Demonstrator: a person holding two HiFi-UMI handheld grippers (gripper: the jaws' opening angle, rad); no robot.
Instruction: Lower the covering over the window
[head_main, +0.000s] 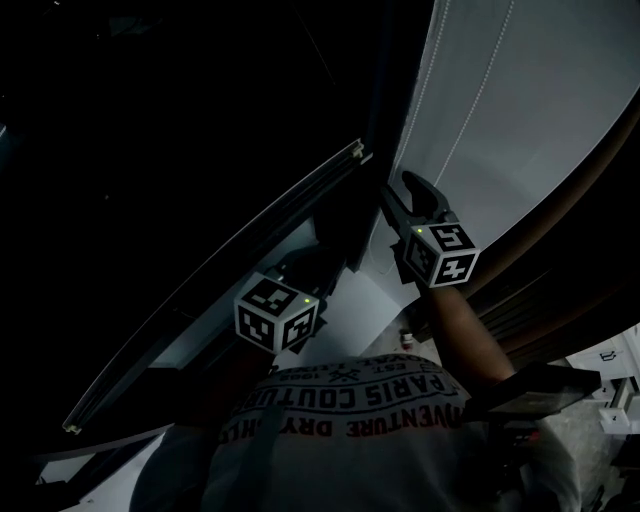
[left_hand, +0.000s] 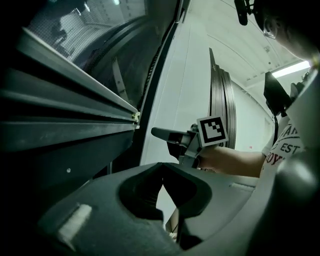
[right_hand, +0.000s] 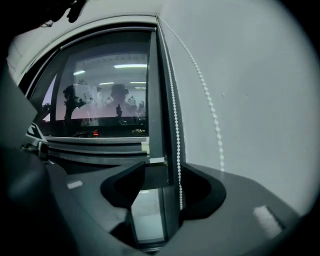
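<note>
White bead chain (right_hand: 174, 120) between parted right jaws, window glass uncovered

The bead chain that works the covering hangs straight down along the right edge of the window (right_hand: 100, 95) frame, its long axis vertical. One strand runs through the gap of the right gripper (right_hand: 162, 172), closer to the right-hand jaw. The jaws stand wide apart and nothing presses on the chain. A second strand (right_hand: 212, 112) hangs further right against the pale wall (right_hand: 260, 90). No covering shows over the glass. A ribbed bar (right_hand: 95, 145) lies along its lower edge, and whether that belongs to the covering cannot be told. The right gripper points nearly level at the chain, forearm stretched forward. The left gripper (left_hand: 161, 169), clenched on nothing, sits lower and to the left, well apart from the chain. The right is plainly nearer, so closing on that strand looks like the next move.
</note>
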